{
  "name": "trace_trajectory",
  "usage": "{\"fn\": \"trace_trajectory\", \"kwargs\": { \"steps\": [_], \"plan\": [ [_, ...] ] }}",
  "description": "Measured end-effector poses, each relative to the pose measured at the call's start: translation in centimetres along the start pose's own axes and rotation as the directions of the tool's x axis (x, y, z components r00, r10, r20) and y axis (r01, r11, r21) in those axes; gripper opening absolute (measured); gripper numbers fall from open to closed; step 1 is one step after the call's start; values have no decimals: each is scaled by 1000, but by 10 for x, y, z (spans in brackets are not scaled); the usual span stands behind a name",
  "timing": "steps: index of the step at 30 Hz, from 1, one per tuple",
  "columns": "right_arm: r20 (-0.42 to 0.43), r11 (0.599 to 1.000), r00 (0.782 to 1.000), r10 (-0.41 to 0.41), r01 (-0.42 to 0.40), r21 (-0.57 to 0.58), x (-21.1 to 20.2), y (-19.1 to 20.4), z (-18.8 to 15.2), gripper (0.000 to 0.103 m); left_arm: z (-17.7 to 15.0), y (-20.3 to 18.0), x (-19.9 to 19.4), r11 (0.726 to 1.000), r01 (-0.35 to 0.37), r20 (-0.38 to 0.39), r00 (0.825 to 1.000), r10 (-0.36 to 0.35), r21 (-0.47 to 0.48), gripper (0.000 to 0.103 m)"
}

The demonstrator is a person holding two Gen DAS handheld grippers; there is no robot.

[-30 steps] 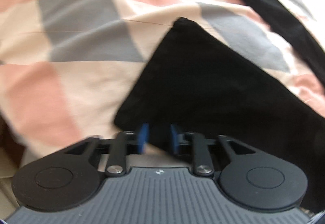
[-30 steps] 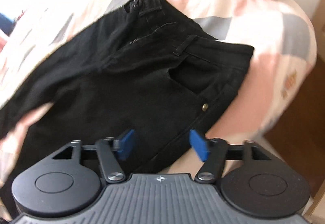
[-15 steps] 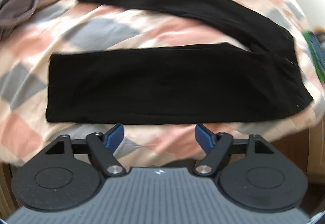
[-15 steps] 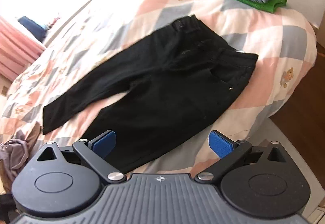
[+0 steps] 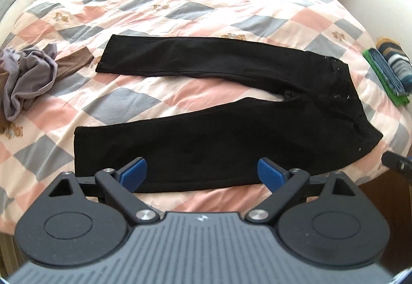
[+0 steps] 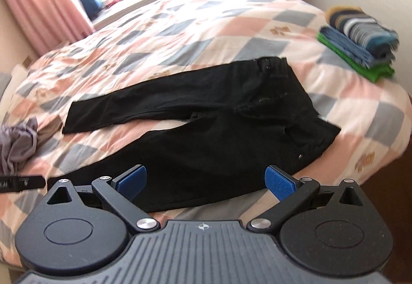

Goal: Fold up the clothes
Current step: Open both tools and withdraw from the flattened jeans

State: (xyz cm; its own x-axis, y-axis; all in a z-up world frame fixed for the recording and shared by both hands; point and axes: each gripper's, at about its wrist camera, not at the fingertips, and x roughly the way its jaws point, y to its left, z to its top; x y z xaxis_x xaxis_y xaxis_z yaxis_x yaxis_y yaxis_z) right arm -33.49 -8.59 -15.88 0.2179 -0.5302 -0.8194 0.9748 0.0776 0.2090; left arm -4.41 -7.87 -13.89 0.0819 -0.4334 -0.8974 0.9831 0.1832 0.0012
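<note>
A bed (image 5: 231,13) covered by a quilt of pink, grey and cream checks is filling both views, with pink curtains (image 6: 38,0) hanging at a bright window along the top of the frame.

At the bottom of the left wrist view, the left gripper (image 5: 202,173) is hovering over the near edge of the bed with its blue pads (image 5: 135,173) spread wide apart, holding nothing. In the right wrist view the right gripper (image 6: 204,181) is doing the same, its pads (image 6: 279,182) far apart and empty, hanging above the near side of the quilt. The tip of the right gripper is showing at the right edge of the left view, and the left one is poking in at the left edge of the right view.

Just beyond the pads, black trousers (image 5: 219,134) are lying flat across the middle of the frame. The legs are pointing left and spreading apart in a V, with quilt showing between them; the waistband is sitting at the right, its near corner reaching the bed's edge.

Farther off, at the left of the frame, a crumpled grey garment (image 5: 28,78) is lying beside a brown one (image 5: 74,62). At the right, a stack (image 6: 360,36) of folded clothes, striped on top, blue below, green at the bottom, is resting on the bed.
</note>
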Motion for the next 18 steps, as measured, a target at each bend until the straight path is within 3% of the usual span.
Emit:
{"fn": "trace_trajectory", "kwargs": {
  "steps": [4,18],
  "plan": [
    [-11,996,1000,12,-13,-90,-4,-11,7,101,-6,-21,-13,999,6,17,1000,-5,-41,92],
    [-97,955,992,78,-102,-278,-8,-47,22,101,-44,-75,-53,979,-74,67,994,88,-189,95]
  ]
}}
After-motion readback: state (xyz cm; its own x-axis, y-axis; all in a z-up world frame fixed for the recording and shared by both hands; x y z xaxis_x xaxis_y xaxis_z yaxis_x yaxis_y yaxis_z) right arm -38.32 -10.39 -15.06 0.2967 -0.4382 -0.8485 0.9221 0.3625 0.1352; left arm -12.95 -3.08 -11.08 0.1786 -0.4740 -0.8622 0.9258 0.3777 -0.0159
